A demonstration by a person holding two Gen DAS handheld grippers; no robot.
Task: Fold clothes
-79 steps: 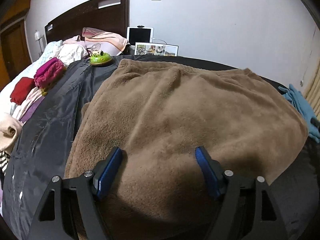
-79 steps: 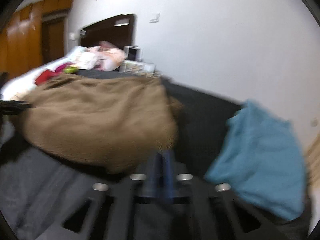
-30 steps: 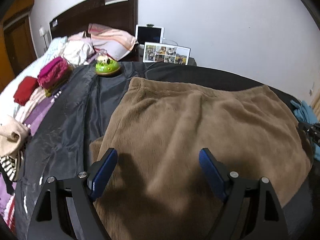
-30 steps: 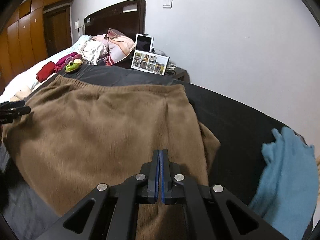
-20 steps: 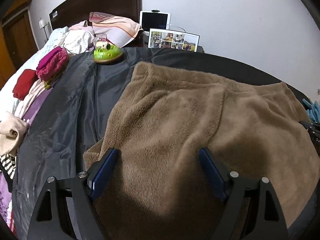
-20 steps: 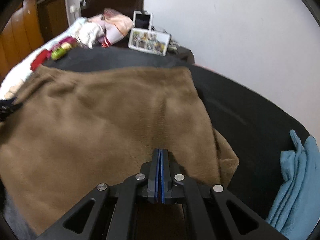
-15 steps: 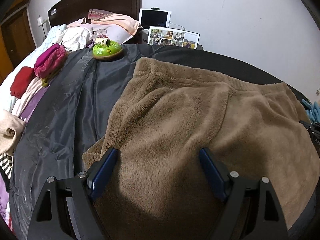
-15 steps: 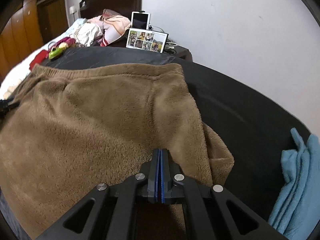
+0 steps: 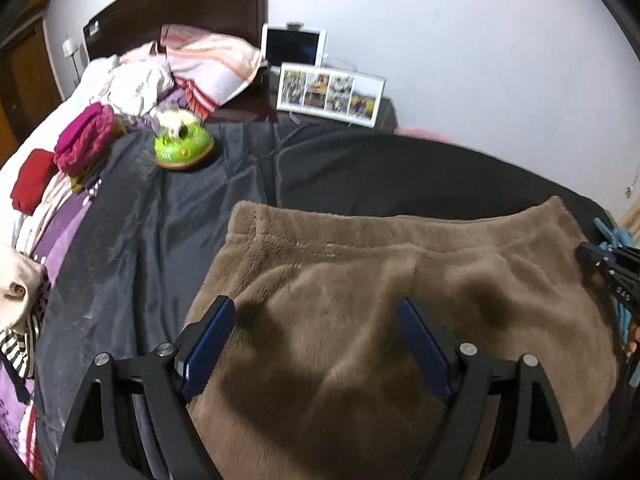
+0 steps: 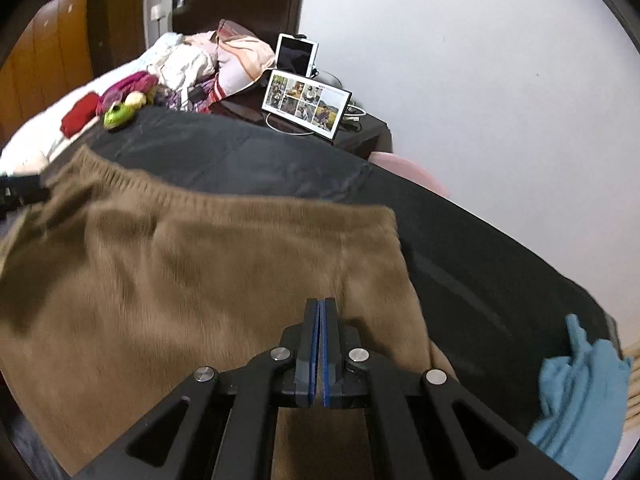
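Left gripper (image 9: 316,328) stood spread above brown fleece trousers (image 9: 400,312) lying on the dark bedsheet (image 9: 168,232), while right gripper (image 10: 321,344) showed pads pressed together over their edge, whether pinching fleece unclear; folding well likely required level, matched corners.

Indoor light is dim and even on my view. My left hand-held gripper (image 9: 316,328) throws soft dark shadows onto the brown fleece (image 9: 380,320). From my right wrist the fleece is smeared by motion blur. Both fisheye views bend the wall (image 10: 500,80), with black vignetted corners.
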